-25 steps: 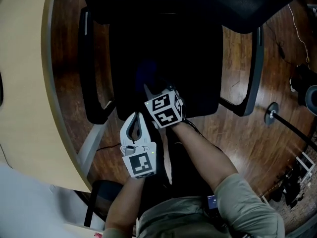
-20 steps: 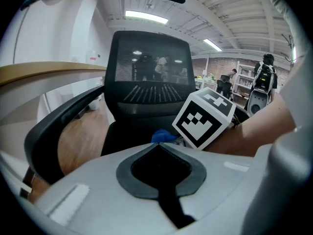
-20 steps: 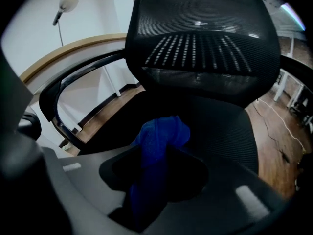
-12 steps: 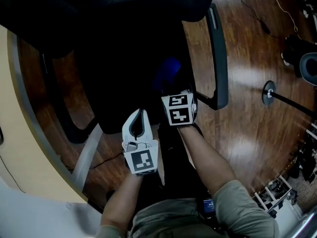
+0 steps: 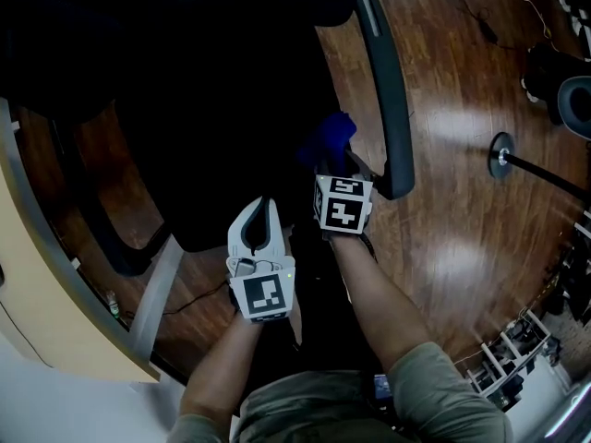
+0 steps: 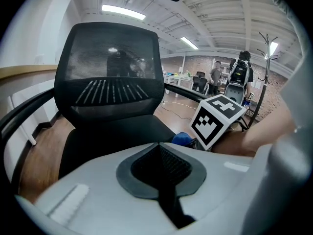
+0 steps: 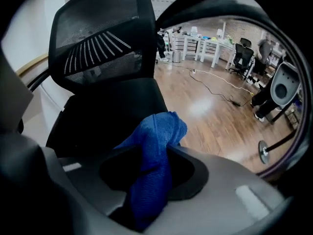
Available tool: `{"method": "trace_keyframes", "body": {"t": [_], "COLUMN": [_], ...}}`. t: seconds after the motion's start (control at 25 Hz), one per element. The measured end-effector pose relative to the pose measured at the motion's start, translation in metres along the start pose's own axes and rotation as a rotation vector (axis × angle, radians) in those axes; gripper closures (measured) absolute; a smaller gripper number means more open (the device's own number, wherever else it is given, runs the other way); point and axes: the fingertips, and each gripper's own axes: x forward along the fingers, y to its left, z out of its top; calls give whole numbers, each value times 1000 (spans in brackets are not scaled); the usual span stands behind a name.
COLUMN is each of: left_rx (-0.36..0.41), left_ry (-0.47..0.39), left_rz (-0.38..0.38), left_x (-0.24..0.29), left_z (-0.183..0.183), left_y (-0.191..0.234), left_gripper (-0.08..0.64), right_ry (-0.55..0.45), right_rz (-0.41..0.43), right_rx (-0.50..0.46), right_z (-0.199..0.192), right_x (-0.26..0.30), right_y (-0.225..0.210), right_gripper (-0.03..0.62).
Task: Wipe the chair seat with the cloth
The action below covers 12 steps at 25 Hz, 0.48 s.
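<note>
The black office chair seat (image 5: 222,137) fills the upper left of the head view. A blue cloth (image 5: 329,139) lies bunched at the seat's right front edge, close to the right armrest (image 5: 386,81). My right gripper (image 5: 331,166) is shut on this cloth (image 7: 157,131), which sticks up out of its jaws over the seat (image 7: 107,111). My left gripper (image 5: 261,214) hovers at the seat's front edge, left of the right one, shut with nothing in it. In the left gripper view the left gripper (image 6: 157,146) points at the seat (image 6: 107,133) and the mesh backrest (image 6: 110,77).
A light wooden desk edge (image 5: 37,275) curves along the left. A round stand base (image 5: 503,160) and cables lie on the wooden floor to the right. The left armrest (image 5: 102,229) is near the desk. People (image 6: 215,75) and a coat stand (image 6: 266,58) are far behind.
The chair has swung in the view, its right armrest now upper middle. My right gripper with the cloth has moved across the seat to its right edge. The left gripper has barely moved.
</note>
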Motion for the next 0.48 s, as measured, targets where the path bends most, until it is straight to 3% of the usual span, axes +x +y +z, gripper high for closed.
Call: {"method": "trace_keyframes", "body": {"t": [0.32,0.48], "left_rx": [-45,-73], "left_ry": [-9,-29], "left_rz": [54,121], "left_x": [-16,-39], "left_z": [-14,-13], "left_y": [23,55], "left_gripper": [555,555], "right_ry": [5,-47], "right_rz": [-29,-25], "right_rx": [-20,-74], "right_z": [-4,12], "right_x": [1,-13], "right_y": [3,30], "right_gripper": [465,465]}}
